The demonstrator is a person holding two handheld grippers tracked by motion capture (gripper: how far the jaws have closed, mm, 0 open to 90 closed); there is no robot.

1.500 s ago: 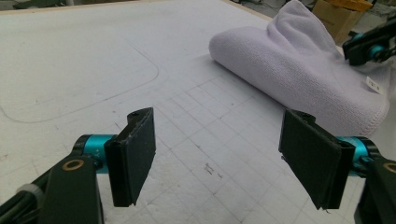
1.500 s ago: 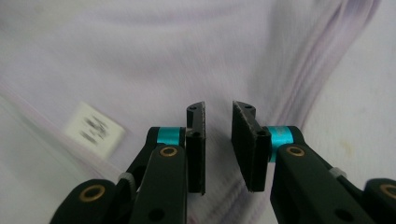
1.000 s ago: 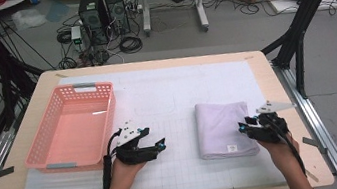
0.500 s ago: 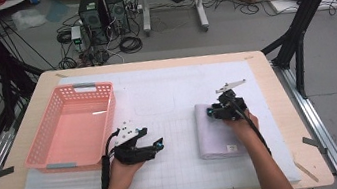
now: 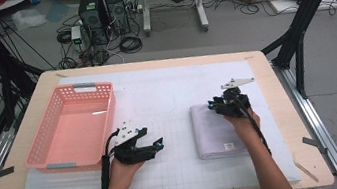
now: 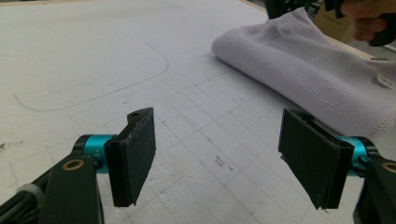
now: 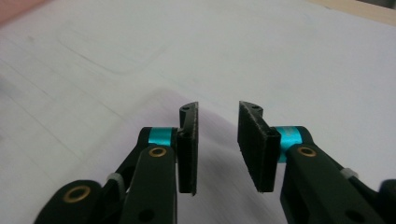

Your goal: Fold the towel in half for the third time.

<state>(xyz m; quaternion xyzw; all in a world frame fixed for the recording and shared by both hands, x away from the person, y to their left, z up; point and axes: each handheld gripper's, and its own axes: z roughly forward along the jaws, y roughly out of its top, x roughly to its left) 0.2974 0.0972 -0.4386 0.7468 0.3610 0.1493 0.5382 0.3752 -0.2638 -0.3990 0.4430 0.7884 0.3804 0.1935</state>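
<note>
High view: towel (image 5: 216, 131) lengthwise front-to-back.

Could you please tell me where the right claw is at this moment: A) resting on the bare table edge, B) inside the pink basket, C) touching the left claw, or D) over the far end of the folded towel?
D: in the high view the right claw sits over the far end of the towel, well apart from the basket and the left claw.

Pale lilac towel (image 5: 216, 132), folded flat (small label near front edge), right of table centre.
</note>
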